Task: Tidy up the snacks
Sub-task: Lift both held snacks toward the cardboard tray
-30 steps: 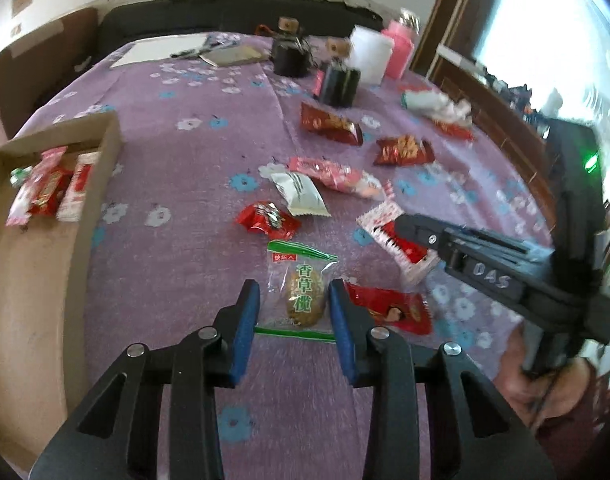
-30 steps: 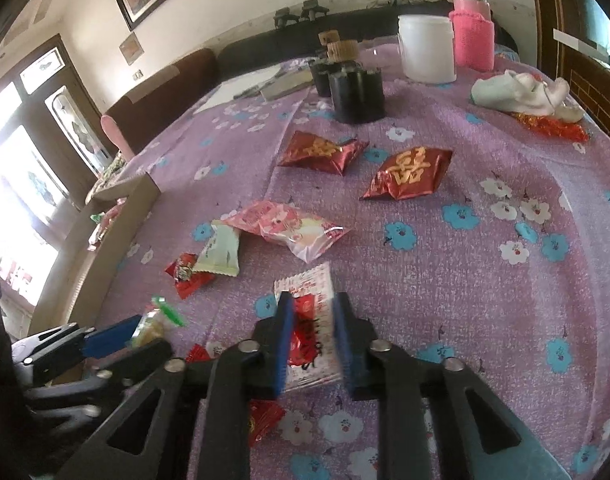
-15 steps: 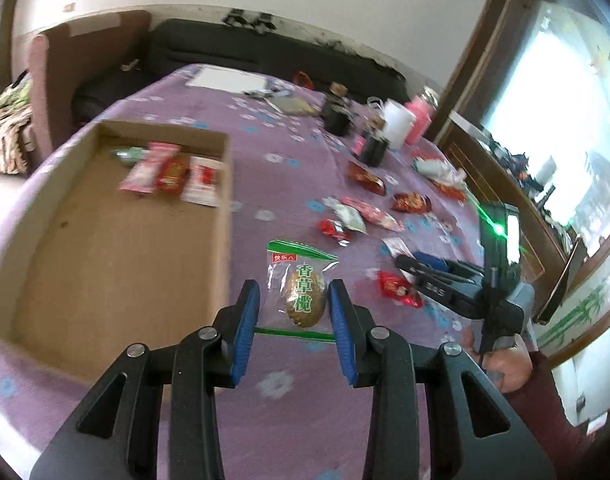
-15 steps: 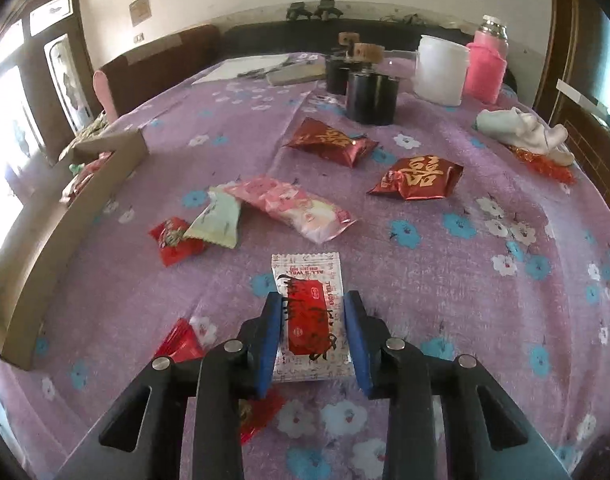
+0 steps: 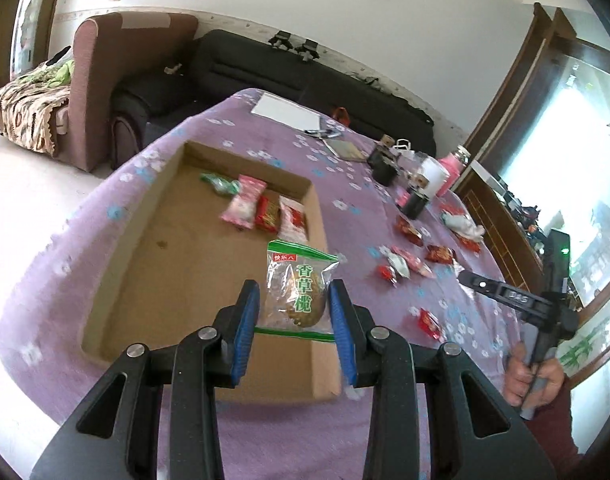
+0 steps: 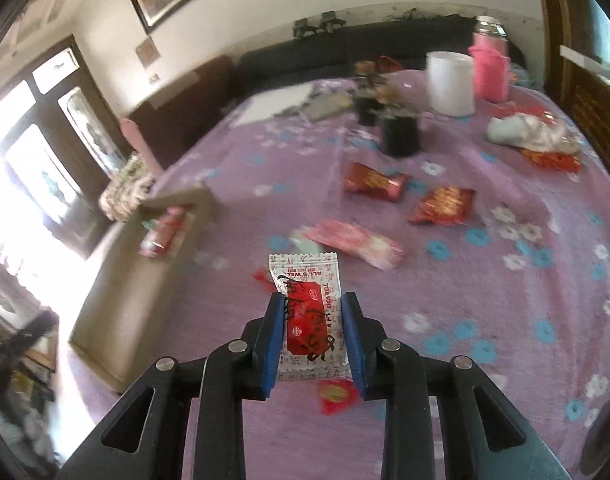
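Observation:
My left gripper is shut on a clear, green-trimmed snack packet and holds it above the right side of a shallow cardboard box. Several packets lie at the box's far end. My right gripper holds a white and red packet between its blue pads, lifted off the purple floral tablecloth, and its jaws are closing on it. Below it lies a red candy. Loose on the cloth are a pink packet and two red ones.
Black cups, a white container, a pink bottle and a white cloth stand at the table's far side. A black sofa and an armchair are beyond. A hand grips the right tool.
My left gripper carried its packet from above the tablecloth leftward to over the box. My right gripper closed on the white and red packet and raised it off the cloth.

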Available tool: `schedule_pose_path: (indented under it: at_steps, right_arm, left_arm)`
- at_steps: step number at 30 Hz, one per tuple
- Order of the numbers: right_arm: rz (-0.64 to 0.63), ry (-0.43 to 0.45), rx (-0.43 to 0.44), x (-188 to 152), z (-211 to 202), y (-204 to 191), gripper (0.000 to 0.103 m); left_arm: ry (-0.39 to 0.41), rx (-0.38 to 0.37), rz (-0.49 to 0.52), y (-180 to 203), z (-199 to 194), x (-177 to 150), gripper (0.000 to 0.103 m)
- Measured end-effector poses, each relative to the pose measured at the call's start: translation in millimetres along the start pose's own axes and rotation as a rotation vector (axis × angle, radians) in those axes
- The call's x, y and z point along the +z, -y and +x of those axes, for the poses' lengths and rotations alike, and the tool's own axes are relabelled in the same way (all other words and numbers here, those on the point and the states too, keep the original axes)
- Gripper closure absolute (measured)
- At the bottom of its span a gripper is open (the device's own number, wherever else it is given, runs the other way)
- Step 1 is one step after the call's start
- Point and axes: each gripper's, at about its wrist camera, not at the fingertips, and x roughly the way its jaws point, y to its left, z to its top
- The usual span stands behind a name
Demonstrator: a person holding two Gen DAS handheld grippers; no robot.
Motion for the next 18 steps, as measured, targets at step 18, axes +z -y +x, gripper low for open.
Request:
schedule_pose_path:
  at_steps: [18]
  right_arm:
    - [-0.178, -0.223, 0.207, 35.3, 141.4, -185.0, 0.074]
  left_arm:
    - [-0.202, 0.220, -0.019, -75.1, 147.3, 84.8, 0.070]
